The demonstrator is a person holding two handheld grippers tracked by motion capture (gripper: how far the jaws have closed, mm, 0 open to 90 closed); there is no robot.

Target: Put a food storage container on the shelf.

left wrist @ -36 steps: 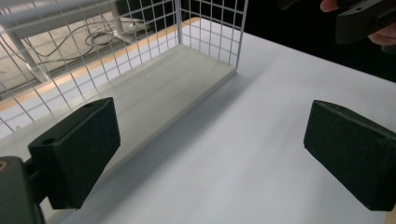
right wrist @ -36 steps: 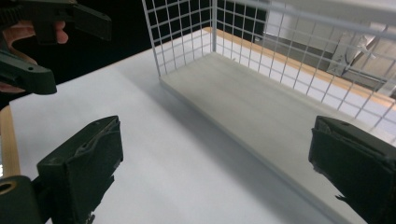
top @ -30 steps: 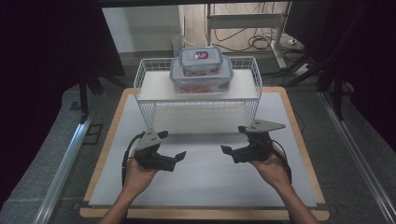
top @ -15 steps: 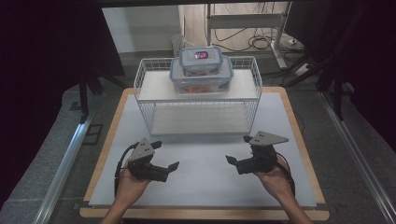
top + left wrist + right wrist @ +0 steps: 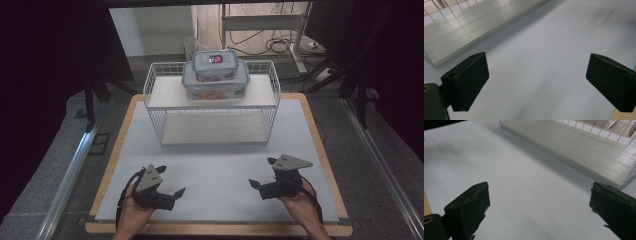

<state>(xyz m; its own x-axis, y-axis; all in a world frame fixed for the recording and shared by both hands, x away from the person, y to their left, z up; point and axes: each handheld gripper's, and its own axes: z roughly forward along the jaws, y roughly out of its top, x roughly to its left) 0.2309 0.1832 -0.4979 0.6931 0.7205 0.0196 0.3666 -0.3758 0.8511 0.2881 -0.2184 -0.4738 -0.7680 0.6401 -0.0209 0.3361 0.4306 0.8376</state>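
Observation:
A white wire rack [image 5: 212, 107] with two shelves stands at the far middle of the white table top [image 5: 220, 165]. On its upper shelf a large clear lidded container [image 5: 215, 82] carries a smaller lidded container [image 5: 215, 64]. My left gripper [image 5: 172, 180] is held near the front left, open and empty. My right gripper [image 5: 261, 172] is held near the front right, also open and empty. The left gripper view has wide-apart pads [image 5: 471, 80] over bare table, with the rack's lower shelf [image 5: 461, 27] beyond. The right gripper view has spread pads [image 5: 471, 210] and the same shelf [image 5: 579, 145].
The table has a wooden rim [image 5: 215, 229] along its front edge. Metal rails [image 5: 70, 170] run along the floor on the left and the right. Cables and a stand [image 5: 280, 40] lie behind the table.
Both hands have drawn back from the rack toward the table's front edge, the left one farther. Both grippers stay open.

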